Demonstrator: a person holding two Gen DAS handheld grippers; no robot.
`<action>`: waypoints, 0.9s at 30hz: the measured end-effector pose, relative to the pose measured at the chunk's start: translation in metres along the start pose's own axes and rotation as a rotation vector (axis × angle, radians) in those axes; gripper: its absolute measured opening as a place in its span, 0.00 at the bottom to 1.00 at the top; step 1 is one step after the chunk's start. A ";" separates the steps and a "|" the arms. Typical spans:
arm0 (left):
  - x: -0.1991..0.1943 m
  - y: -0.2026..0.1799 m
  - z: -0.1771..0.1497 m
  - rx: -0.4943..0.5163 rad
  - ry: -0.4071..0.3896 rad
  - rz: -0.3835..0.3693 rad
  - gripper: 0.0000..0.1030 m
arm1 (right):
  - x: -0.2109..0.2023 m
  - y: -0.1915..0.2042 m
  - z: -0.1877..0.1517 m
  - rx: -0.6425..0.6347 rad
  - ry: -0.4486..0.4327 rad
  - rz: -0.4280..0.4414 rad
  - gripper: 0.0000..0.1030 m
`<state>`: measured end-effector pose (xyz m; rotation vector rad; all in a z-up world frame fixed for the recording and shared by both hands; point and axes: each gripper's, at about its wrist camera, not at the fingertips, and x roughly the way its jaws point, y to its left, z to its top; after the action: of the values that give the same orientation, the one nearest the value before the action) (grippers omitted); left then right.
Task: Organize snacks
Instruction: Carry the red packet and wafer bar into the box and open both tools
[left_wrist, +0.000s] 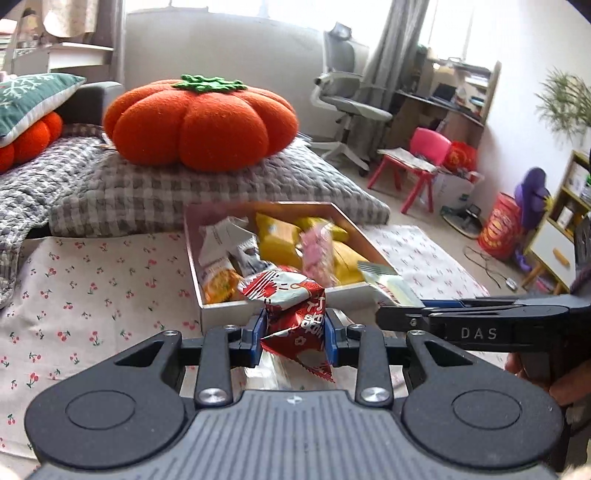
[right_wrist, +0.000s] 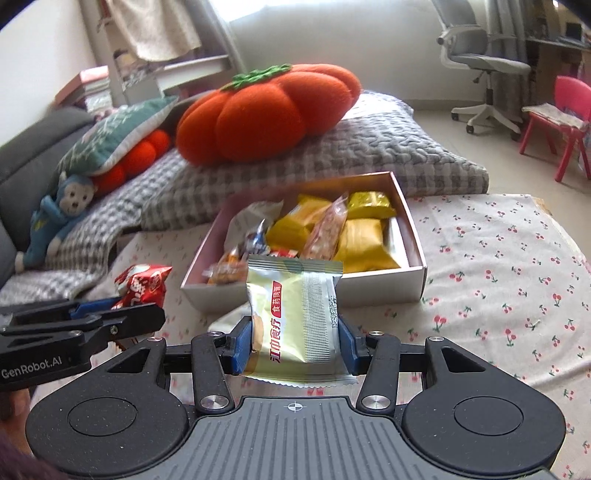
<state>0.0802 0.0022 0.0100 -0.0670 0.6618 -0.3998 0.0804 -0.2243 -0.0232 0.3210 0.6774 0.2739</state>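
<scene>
My left gripper is shut on a crumpled red and white snack packet, held above the cherry-print cloth just short of the box. That packet also shows at the left of the right wrist view. My right gripper is shut on a pale green and silver snack packet, held upright in front of the box; its top end shows in the left wrist view. The open shallow box lies ahead with several yellow, pink and silver packets inside.
A cherry-print cloth covers the table. Behind the box lie a grey checked cushion and an orange pumpkin pillow. A blue plush toy sits at the left. An office chair and a pink child's chair stand beyond.
</scene>
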 end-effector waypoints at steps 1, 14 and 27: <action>0.001 0.002 0.001 -0.017 -0.005 0.013 0.28 | 0.004 -0.003 0.004 0.012 -0.005 -0.001 0.45; 0.053 0.002 0.041 -0.054 0.016 0.046 0.28 | 0.060 -0.060 0.049 0.219 -0.036 0.001 0.45; 0.123 0.010 0.079 -0.055 0.110 0.075 0.28 | 0.085 -0.094 0.061 0.323 -0.028 0.072 0.46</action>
<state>0.2197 -0.0412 -0.0012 -0.0725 0.7816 -0.3148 0.1967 -0.2929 -0.0622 0.6571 0.6832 0.2276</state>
